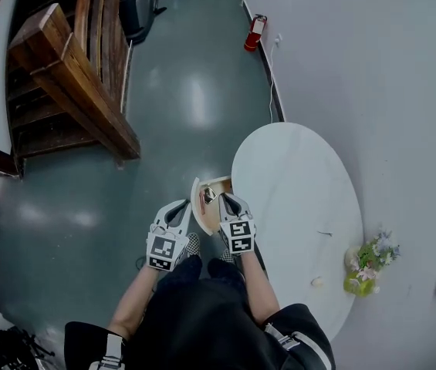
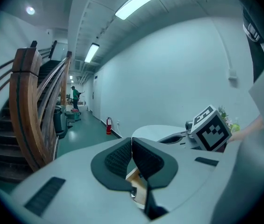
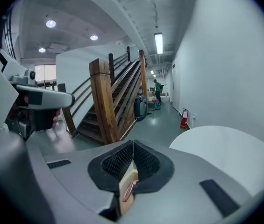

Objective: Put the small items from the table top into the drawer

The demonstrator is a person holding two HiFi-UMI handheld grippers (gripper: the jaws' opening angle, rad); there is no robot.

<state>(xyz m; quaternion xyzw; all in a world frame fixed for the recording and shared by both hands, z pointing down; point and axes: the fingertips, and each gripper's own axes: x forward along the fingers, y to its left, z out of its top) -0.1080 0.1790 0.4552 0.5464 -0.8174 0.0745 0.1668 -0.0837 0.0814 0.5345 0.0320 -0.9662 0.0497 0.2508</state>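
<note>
The white oval table has a wooden drawer pulled out at its left edge, with a small shiny item inside. Both grippers hang just above the drawer. My left gripper is shut and holds nothing, its pads meeting. My right gripper is also shut and empty, pads together. Below its jaws in the right gripper view the drawer shows a red item. On the table top lie a small pale item and a thin item.
A pot of flowers stands at the table's near right edge against the wall. A wooden staircase rises at the left. A red fire extinguisher stands by the far wall. A person is far down the corridor.
</note>
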